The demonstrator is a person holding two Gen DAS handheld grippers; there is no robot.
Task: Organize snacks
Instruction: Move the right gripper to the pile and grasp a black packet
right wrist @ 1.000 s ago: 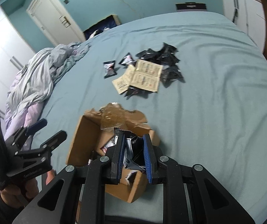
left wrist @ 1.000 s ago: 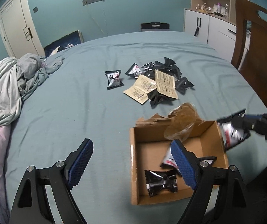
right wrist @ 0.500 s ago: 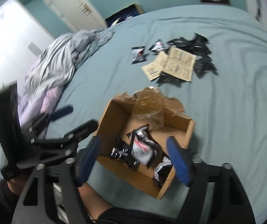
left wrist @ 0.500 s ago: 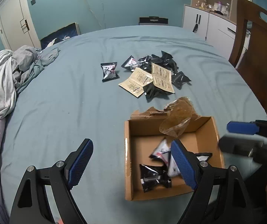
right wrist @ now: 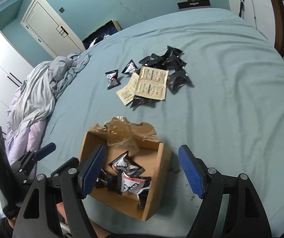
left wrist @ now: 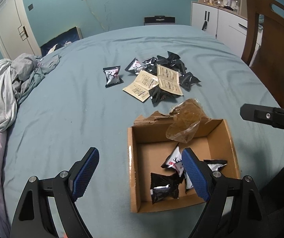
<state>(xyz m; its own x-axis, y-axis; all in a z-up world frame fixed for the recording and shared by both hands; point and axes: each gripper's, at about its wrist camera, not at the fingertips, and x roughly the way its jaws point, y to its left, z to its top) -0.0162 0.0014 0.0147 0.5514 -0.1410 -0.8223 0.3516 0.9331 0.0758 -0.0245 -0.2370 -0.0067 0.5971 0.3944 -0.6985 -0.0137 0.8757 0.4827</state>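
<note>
My right gripper has just sprung wide over the cardboard box, nothing between its jaws. My left gripper is spread too, empty, at the box's nine o'clock edge. Four snack packets lie inside. At twelve o'clock, the snack pile on the bed holds two tan sachets; I can't count its black packets.

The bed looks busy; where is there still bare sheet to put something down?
Bare sheet lies between the crumpled duvet and the cardboard box, and again right of the snack pile toward the bed's far edge. It is crowded around that pile and inside the box, where several packets already lie.
</note>
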